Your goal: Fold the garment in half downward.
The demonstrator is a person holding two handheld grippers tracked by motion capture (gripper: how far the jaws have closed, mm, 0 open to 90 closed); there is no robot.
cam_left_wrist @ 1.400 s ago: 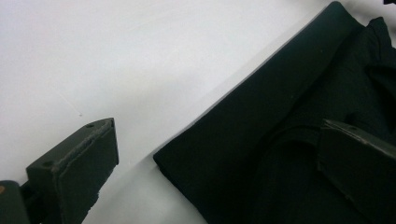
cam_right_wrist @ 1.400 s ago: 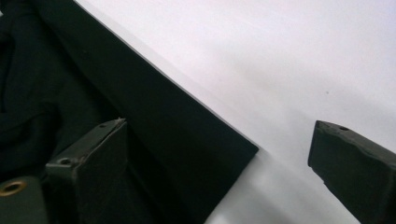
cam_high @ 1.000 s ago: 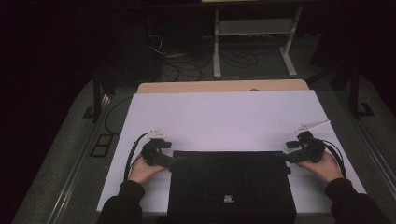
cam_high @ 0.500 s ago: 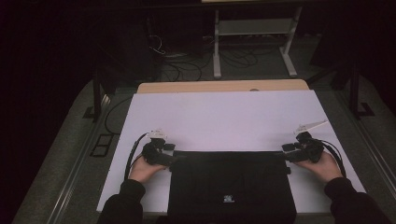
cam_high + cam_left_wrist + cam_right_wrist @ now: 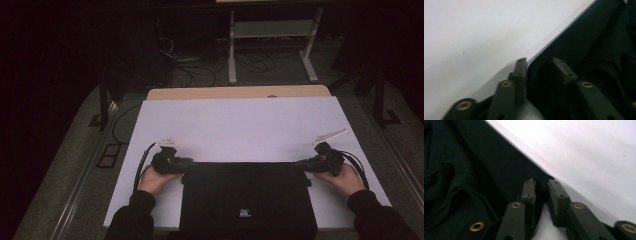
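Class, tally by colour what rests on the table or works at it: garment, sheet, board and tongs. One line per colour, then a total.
Black: 3 – folded garment, left tongs, right tongs
White: 1 – sheet
Tan: 1 – board
Total: 5

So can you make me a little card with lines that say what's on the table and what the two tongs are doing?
Table: white tabletop
Thing: black folded garment, lying flat at the near edge
Left tongs: at the garment's far left corner, jaws just been closing, cloth between them
Right tongs: at the garment's far right corner, jaws just been closing, pinching the cloth edge
Hands: left hand and right hand, one at each side of the garment
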